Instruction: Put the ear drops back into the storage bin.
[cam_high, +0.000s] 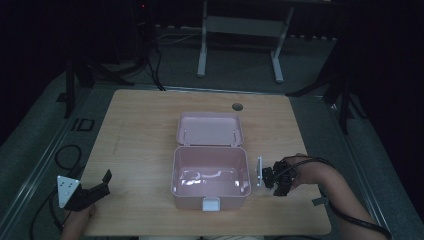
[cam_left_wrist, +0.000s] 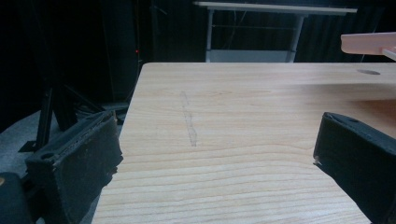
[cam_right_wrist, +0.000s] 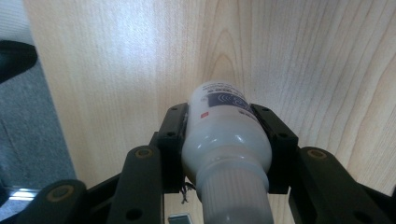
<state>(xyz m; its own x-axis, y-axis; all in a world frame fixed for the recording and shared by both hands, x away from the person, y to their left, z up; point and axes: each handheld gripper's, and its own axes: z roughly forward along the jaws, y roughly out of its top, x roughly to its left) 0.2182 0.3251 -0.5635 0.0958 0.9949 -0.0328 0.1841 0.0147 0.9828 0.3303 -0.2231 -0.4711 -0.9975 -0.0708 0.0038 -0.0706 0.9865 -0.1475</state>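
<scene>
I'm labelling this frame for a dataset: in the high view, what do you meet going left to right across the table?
Left claw → open pink box → right claw, clamped on a white bottle.

The high view looks down on the whole table (cam_high: 145, 130); both gripper views skim its wood closely.
</scene>
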